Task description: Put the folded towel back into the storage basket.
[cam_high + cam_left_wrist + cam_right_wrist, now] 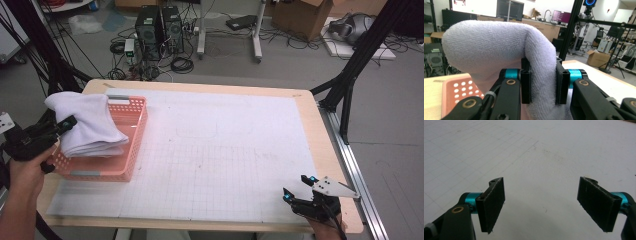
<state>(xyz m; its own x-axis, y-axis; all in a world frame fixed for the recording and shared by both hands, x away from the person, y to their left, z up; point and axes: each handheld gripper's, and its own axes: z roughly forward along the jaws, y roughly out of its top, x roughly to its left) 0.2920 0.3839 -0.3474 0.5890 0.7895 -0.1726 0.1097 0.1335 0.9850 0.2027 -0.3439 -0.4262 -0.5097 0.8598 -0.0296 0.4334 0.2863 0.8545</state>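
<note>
Open gridded table (225, 150) stretches between the two hand-held grippers, with bare white surface ahead of the right hand-held gripper (298, 187) and its wide-apart jaws. At the left hand-held gripper (64, 123), a folded white towel (90, 122) bulges over the pink basket (131, 145), whose walls block a low sideways pass.

White terry towel (90, 125), folded into a thick bundle, its lower layers resting in the pink perforated basket (131, 145) at the bench's left end. Upper fold humps up and leans out over the basket's left rim, pinched between the left tongs (543, 82). Lower edges look stacked in about three layers, though the fold lines are blurred.
</note>
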